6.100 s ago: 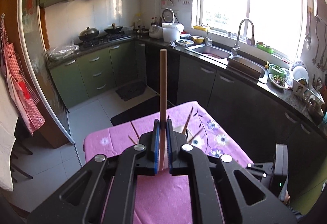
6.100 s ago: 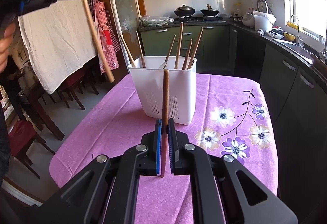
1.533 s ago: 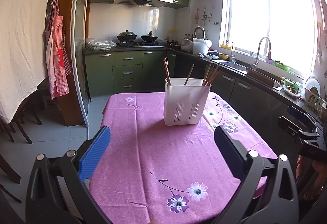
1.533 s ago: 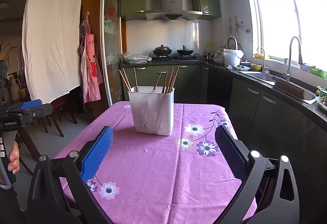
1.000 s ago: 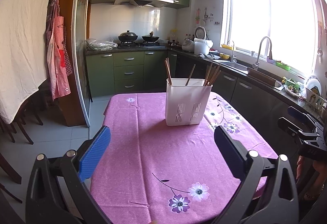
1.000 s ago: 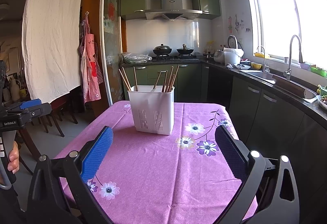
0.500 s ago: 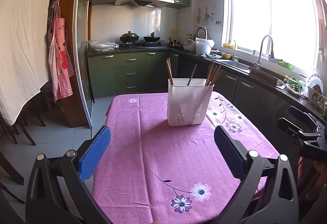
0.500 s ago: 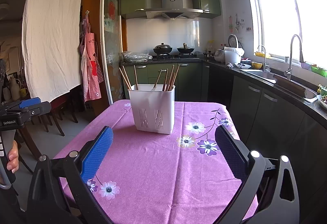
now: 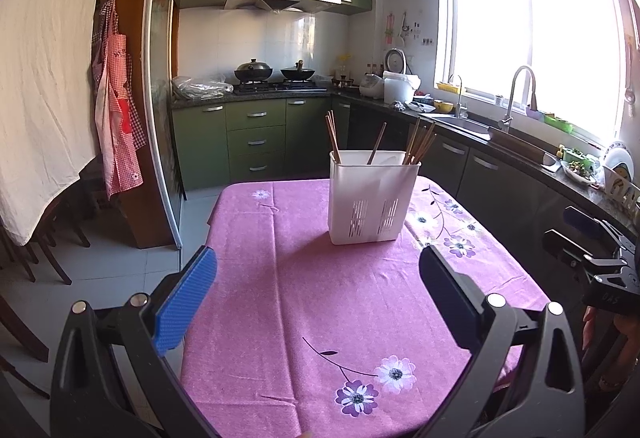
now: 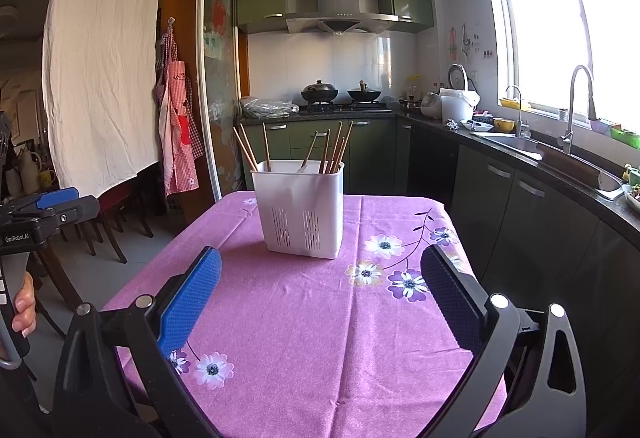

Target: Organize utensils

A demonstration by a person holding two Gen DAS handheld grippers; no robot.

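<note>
The tabletop [image 9: 320, 302], under its pink flowered cloth, fills the lower middle of both views and carries nothing loose that I can see; six seconds ago each gripper was clenched on a single chopstick, and now neither holds anything. The white utensil holder [image 9: 372, 198] stands upright on the far half of the cloth, centre of the left wrist frame and slightly left of centre in the right wrist frame; it sits lower in the frame and a little smaller than in the views of a second ago, so both cameras appear to have drawn back a touch from it. The left gripper [image 9: 318, 302] is released, jaws spread wide across the bottom of its frame, well apart from the holder; the right gripper [image 10: 320, 302] is likewise released and empty, and each shows at the edge of the other's view. The chopsticks [image 10: 334, 150] lean in loose bunches inside the holder, tips above its rim, some at its left side and more toward its right; whether the two that were carried are among them cannot be told stick by stick at this distance, though it seems likely. My judgement is that the sorting is done or nearly so, with no utensil left out on the cloth in view.
</note>
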